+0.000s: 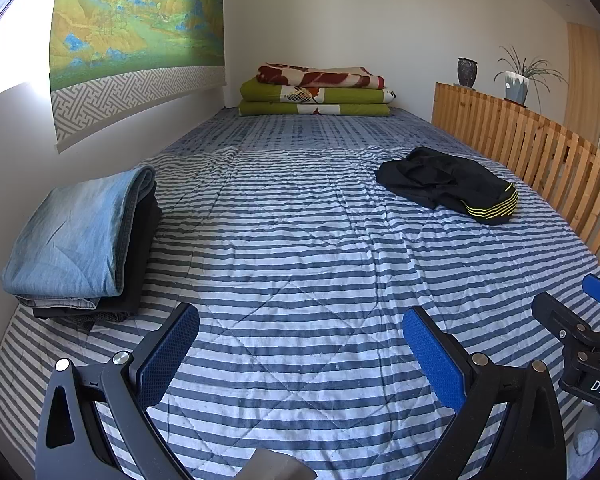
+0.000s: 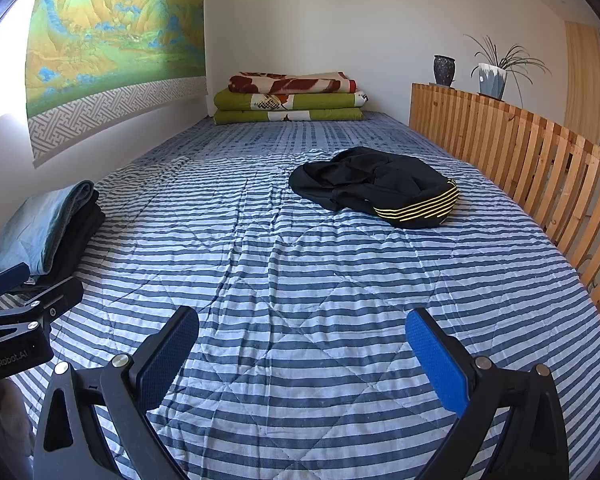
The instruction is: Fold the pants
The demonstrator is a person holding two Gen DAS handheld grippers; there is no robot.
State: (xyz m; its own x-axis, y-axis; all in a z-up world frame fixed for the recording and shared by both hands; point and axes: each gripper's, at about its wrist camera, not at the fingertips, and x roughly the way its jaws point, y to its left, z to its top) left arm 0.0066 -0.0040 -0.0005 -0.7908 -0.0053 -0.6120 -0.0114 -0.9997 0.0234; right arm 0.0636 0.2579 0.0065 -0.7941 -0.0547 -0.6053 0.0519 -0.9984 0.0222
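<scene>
The right gripper (image 1: 596,320), seen at the edge of the left wrist view, bears white letters "DAS", cut off by the frame; the left gripper (image 2: 24,312), seen from the right wrist, reads "GenRobot.AI". Each gripper, left (image 1: 300,356) and right (image 2: 302,356), has its blue pads spread wide over bare bedding with nothing between them. The black pants (image 2: 374,186), crumpled, with yellow-striped trim, lie on the striped quilt (image 2: 300,280) toward the wooden slat rail (image 2: 540,168), well apart from both grippers. A stack of folded clothes (image 1: 84,236), pale blue denim on top, sits by the wall; its lower layers are hard to make out. Folded blankets (image 1: 316,92) lie at the far end beneath a landscape scroll (image 1: 136,28); a vase (image 1: 467,72) and potted plant (image 1: 516,80) stand on the rail.
</scene>
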